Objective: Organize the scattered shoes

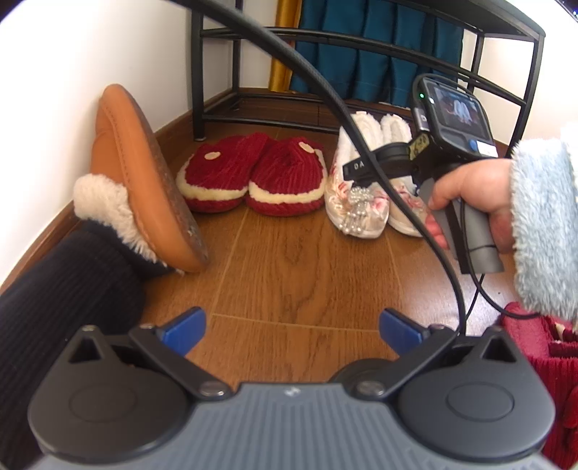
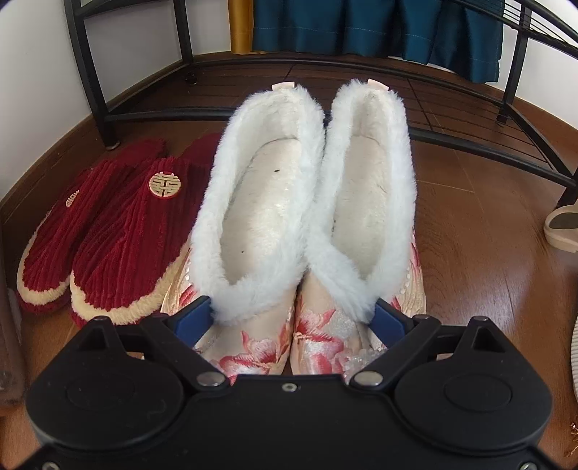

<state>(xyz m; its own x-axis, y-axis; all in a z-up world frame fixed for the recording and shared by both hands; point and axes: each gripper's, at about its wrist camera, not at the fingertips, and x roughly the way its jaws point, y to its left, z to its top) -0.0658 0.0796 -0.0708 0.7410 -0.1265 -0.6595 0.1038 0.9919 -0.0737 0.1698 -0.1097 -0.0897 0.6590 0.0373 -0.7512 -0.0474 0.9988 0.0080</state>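
A pair of cream floral shoes with white fur lining (image 2: 310,202) stands side by side on the wood floor, also in the left wrist view (image 1: 365,188). My right gripper (image 2: 292,321) is open, its blue fingers on either side of the pair's toes. A pair of red corduroy slippers (image 2: 119,238) sits just left of them, also in the left wrist view (image 1: 253,173). A tan fur-lined slipper (image 1: 141,188) leans on its side against the wall. My left gripper (image 1: 292,330) is open and empty above bare floor.
A black metal shoe rack (image 2: 469,119) stands behind the shoes against the wall and a teal curtain (image 2: 379,25). A beige sandal (image 2: 561,224) lies at the right. A dark ribbed item (image 1: 61,311) lies at the left; red fabric (image 1: 542,361) at the right.
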